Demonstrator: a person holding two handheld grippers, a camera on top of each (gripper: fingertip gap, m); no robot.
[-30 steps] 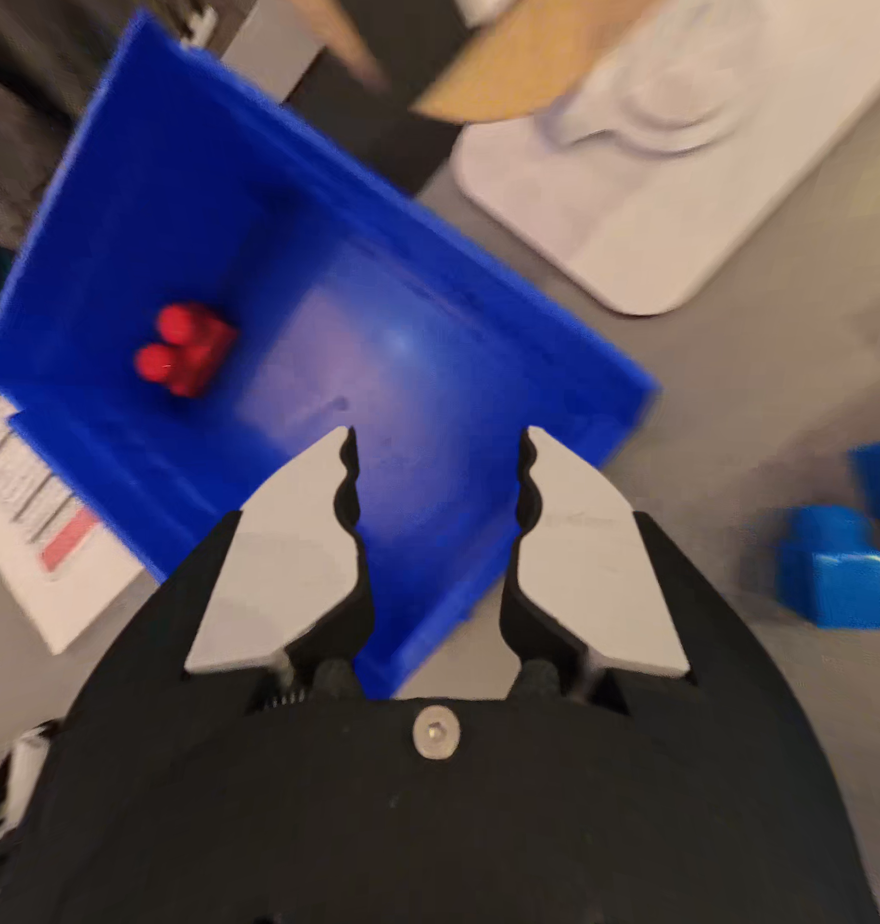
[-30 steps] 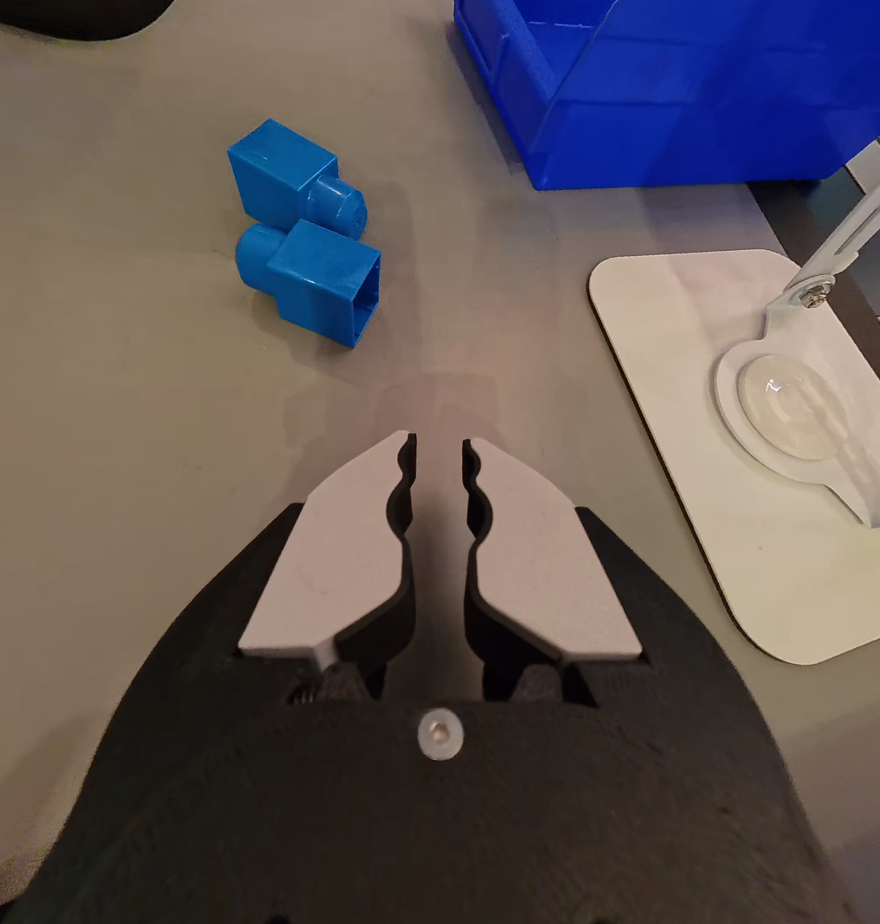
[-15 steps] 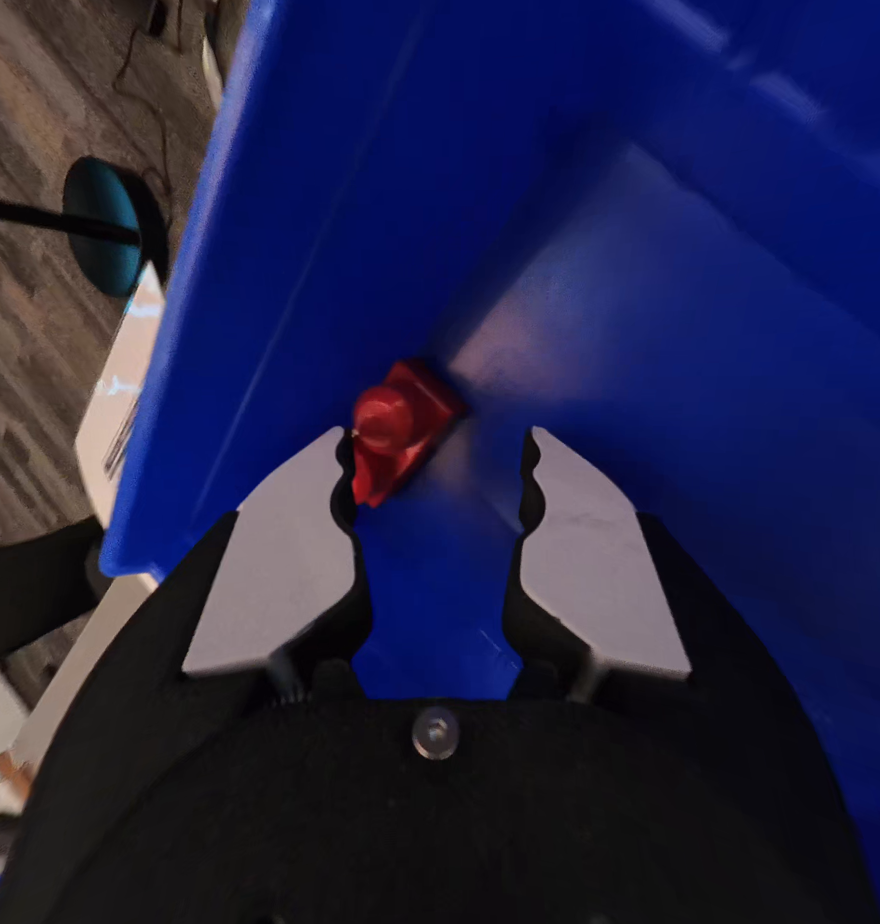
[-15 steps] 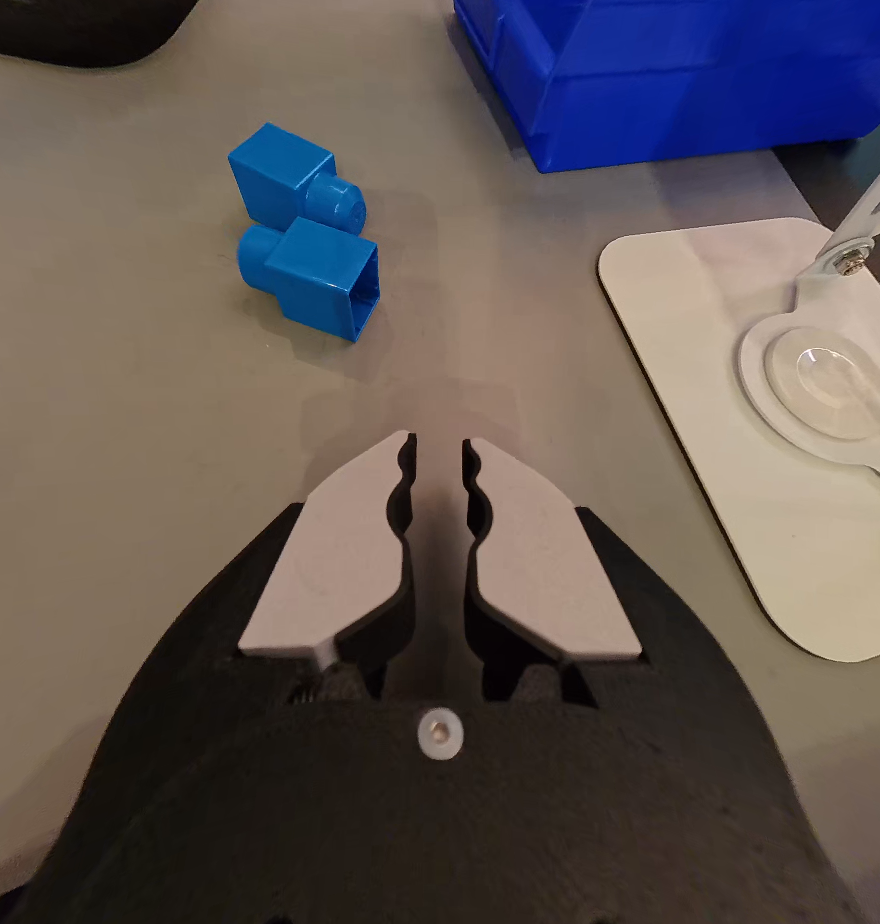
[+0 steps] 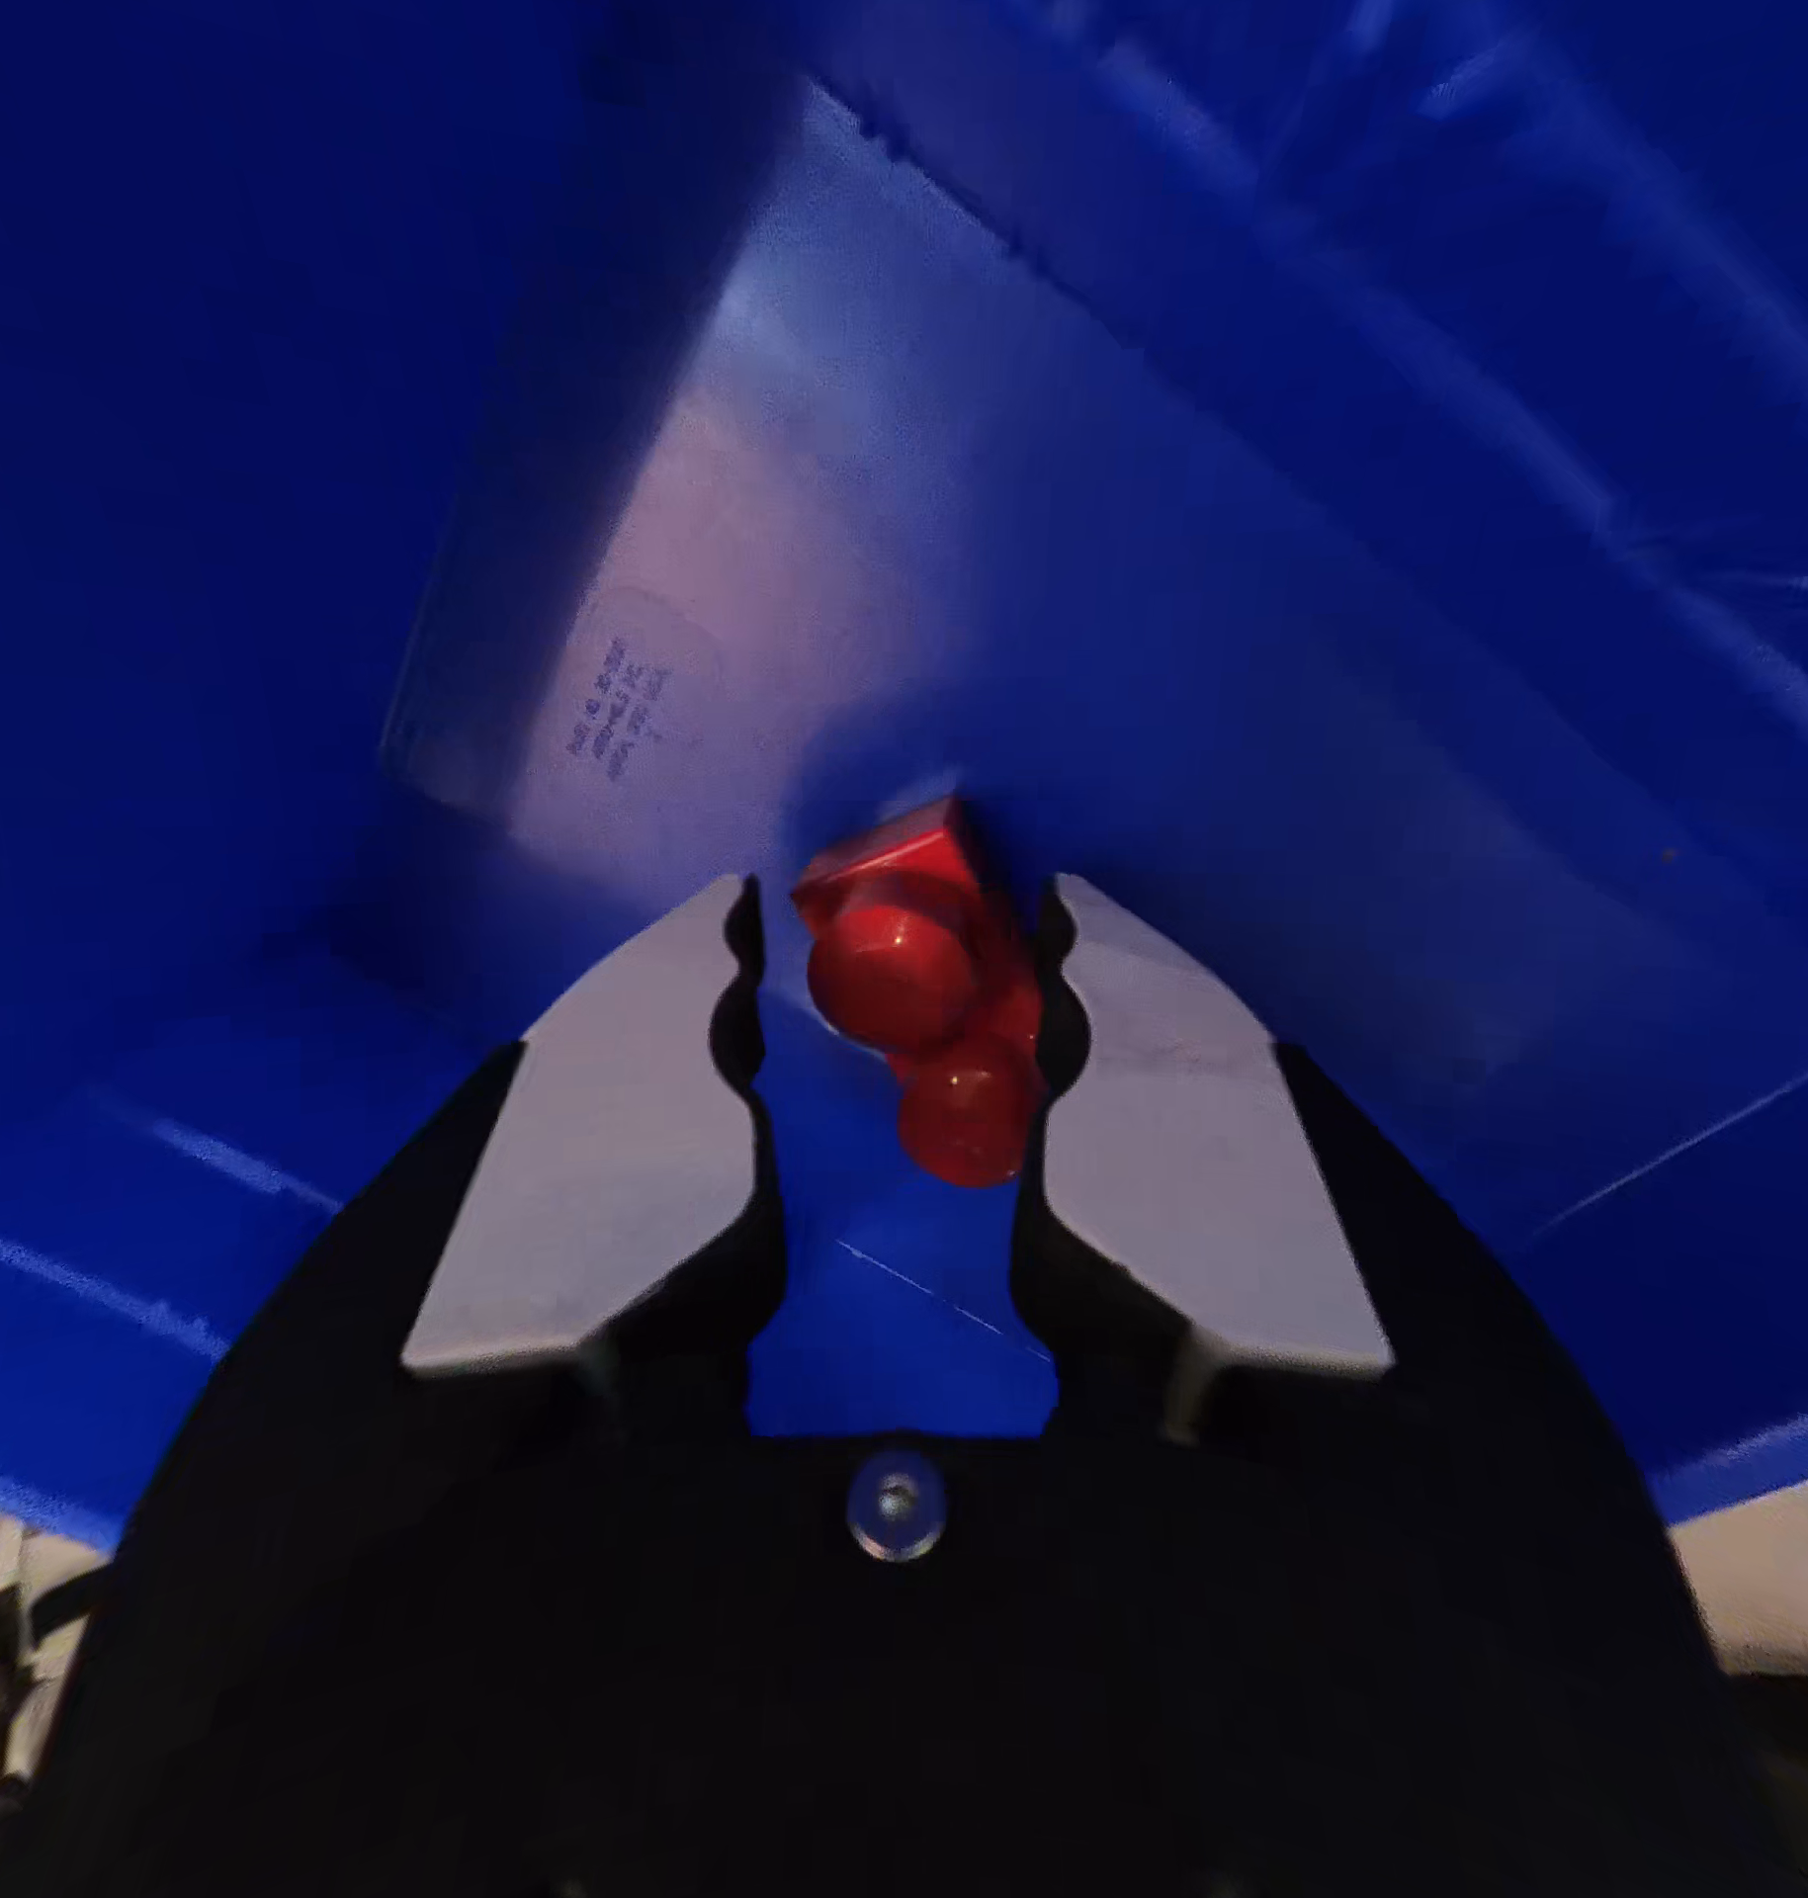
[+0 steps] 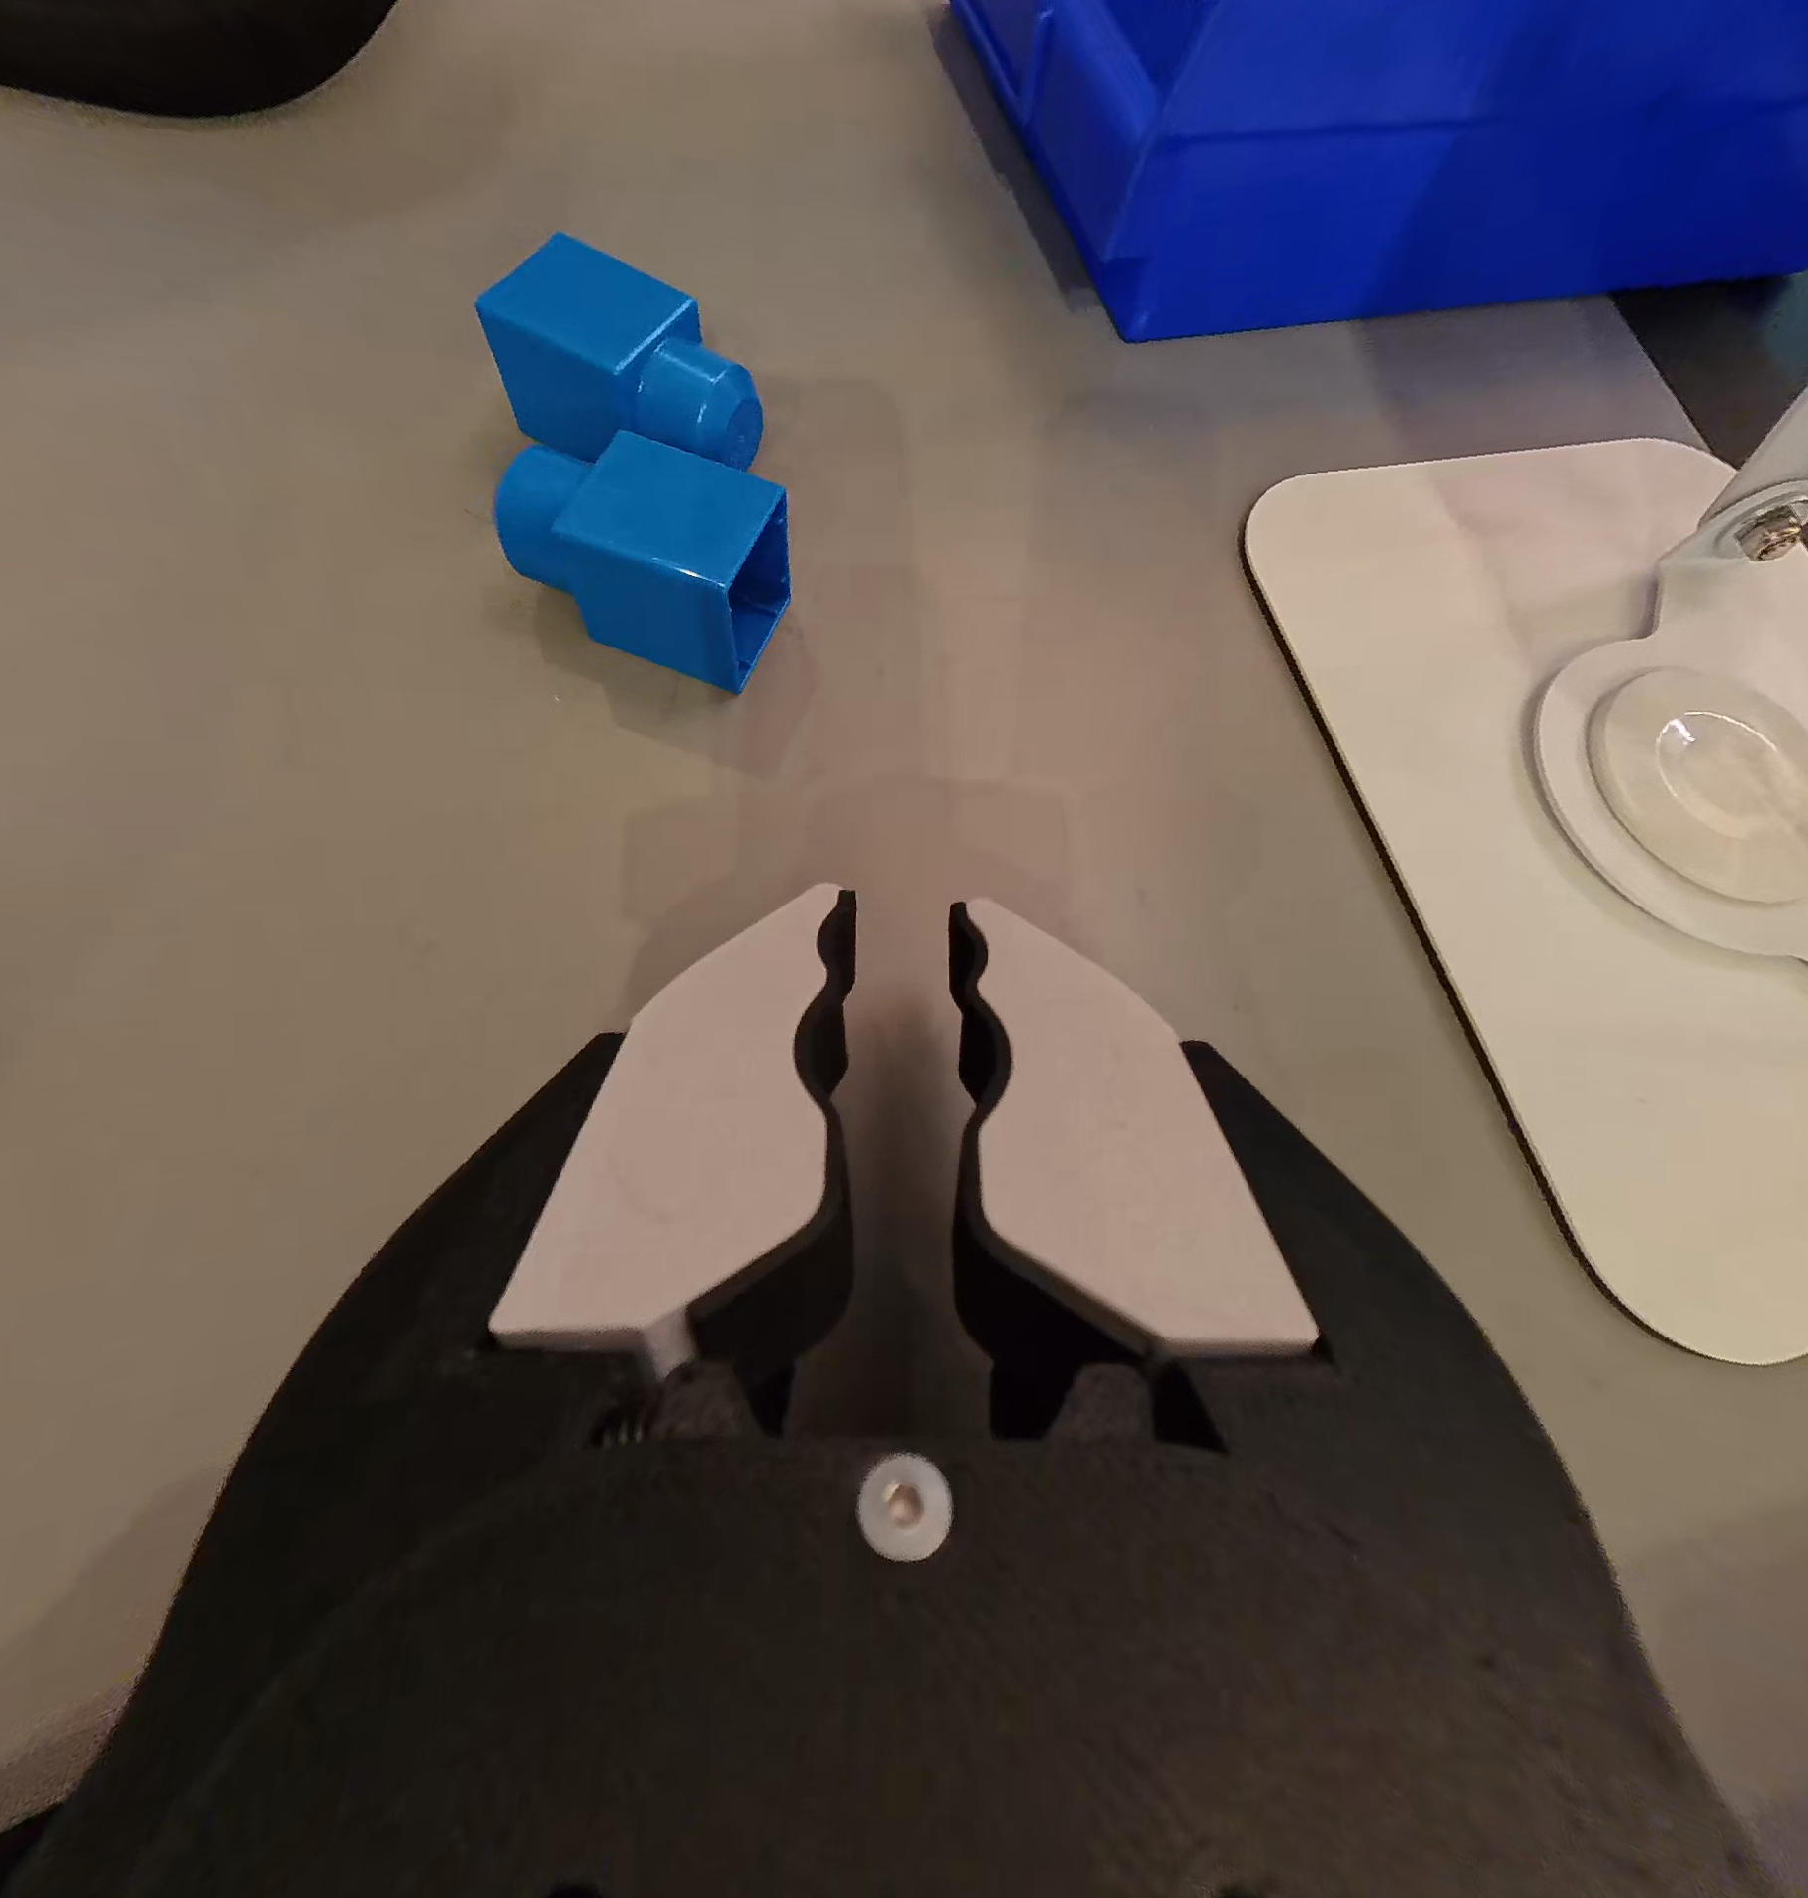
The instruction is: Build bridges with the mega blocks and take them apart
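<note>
Mega blocks first, taken left to right across our two views. In the left wrist view, a red two-stud plastic block (image 5: 920, 1012) lies on the floor of the blue plastic bin (image 5: 1392, 514), studs turned toward the camera. Our left claw (image 5: 905, 904) is spread around it: the red body sits close against the right finger (image 5: 1146, 1078), contact not certain, while blue floor shows between the block and the left finger (image 5: 622, 1078). We count it as not yet gripped. A faint moulded mark sits on the bin floor to the upper left; too blurred to make out, and we record no wording.

In the right wrist view, two blue single-stud plastic blocks (image 6: 638, 483) lie on their sides on the grey table (image 6: 263, 822), touching or nearly so, studs pointing opposite ways; the nearer one shows its hollow base. Our right claw (image 6: 901, 904) hovers above bare table, jaws narrowly apart, nothing between them. Further right: the bin's outer wall, then a white flat stand base (image 6: 1444, 719) with a clear dome fitting. No brand or label is legible.

Handling judgement: hollow, rigid, light; glossy faces likely slippery. The rounded studs would roll under the pads, so we would pinch the flat opposite side walls, squarely.
</note>
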